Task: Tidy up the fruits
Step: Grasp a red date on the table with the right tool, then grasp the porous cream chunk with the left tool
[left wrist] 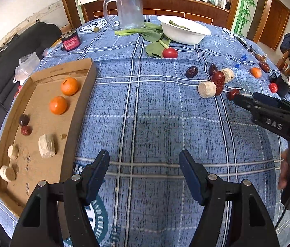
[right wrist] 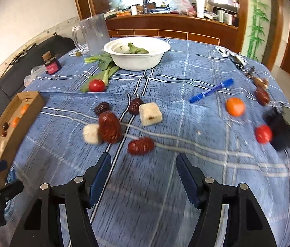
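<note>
Right wrist view: the right gripper [right wrist: 143, 175] hangs low over the blue plaid tablecloth [right wrist: 165, 195], jaws spread wide and holding nothing, aimed at the wrinkled red oval date [right wrist: 140, 146] lying just ahead at 12 o'clock. That alignment suggests the date is the next pick. More loose fruit lies beyond: a larger dark-red date [right wrist: 110, 127] touching a pale round chunk [right wrist: 91, 133], a cream cube [right wrist: 150, 113], and a small orange mandarin [right wrist: 235, 106] at 2 o'clock (this view is motion-blurred). The left gripper [left wrist: 144, 164] is equally wide open and empty, parked beside the shallow brown cardboard tray [left wrist: 79, 111] at 10 o'clock, where sorted fruit sits grouped by kind.
</note>
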The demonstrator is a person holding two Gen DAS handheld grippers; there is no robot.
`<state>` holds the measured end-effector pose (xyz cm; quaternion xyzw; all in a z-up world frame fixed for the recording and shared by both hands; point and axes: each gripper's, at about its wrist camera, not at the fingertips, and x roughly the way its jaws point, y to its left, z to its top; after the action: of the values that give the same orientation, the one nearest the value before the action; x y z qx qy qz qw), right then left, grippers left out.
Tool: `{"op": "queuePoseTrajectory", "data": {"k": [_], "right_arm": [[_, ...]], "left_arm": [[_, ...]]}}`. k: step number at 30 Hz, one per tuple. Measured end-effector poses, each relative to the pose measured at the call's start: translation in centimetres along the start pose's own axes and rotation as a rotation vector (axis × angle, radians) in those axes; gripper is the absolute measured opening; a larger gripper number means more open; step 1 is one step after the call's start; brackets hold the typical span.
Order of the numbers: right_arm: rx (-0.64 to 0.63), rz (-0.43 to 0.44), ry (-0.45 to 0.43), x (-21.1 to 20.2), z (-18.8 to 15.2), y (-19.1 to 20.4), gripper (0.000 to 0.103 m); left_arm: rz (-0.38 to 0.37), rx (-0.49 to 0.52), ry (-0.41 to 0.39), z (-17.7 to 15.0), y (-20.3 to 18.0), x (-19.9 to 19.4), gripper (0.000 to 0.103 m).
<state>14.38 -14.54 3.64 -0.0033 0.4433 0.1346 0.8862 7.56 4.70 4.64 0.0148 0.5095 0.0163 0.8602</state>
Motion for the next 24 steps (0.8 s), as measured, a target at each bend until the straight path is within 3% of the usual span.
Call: {"op": "queuePoseTrajectory", "data": {"k": [3, 4, 5, 13, 18, 19, 21, 24], "right_arm": [[-0.013, 0.021, 0.008, 1.3, 0.4, -0.1, 0.064], [-0.028, 0.011, 0.014, 1.7, 0.5, -0.1, 0.045], [-0.039, 0.004, 0.026, 2.1, 0.4, 0.0, 0.033], [-0.015, 0.000, -0.032, -0.4, -0.6, -1.6, 0.034], [0.032, 0.022, -0.019, -1.1, -1.3, -3.3, 0.034], [0.040, 0.027, -0.017, -1.2, -1.3, -3.5, 0.034], [0.056, 0.035, -0.016, -1.3, -1.5, -3.7, 0.034], [0.061, 0.037, -0.013, -1.4, -1.7, -3.5, 0.034]], "left_arm": [[0.003, 0.026, 0.004, 1.1, -0.8, 0.8, 0.069], [-0.004, 0.037, 0.004, 1.6, -1.3, 1.2, 0.069], [-0.014, 0.044, 0.005, 2.1, -1.7, 1.5, 0.069], [-0.133, 0.117, -0.007, 6.5, -6.5, 5.1, 0.069], [-0.184, 0.099, -0.004, 7.8, -7.7, 7.8, 0.068], [-0.195, 0.100, -0.031, 8.2, -7.8, 8.0, 0.065], [-0.217, 0.106, -0.034, 8.7, -8.1, 8.5, 0.033], [-0.233, 0.107, -0.044, 8.8, -7.8, 8.5, 0.029]]}}
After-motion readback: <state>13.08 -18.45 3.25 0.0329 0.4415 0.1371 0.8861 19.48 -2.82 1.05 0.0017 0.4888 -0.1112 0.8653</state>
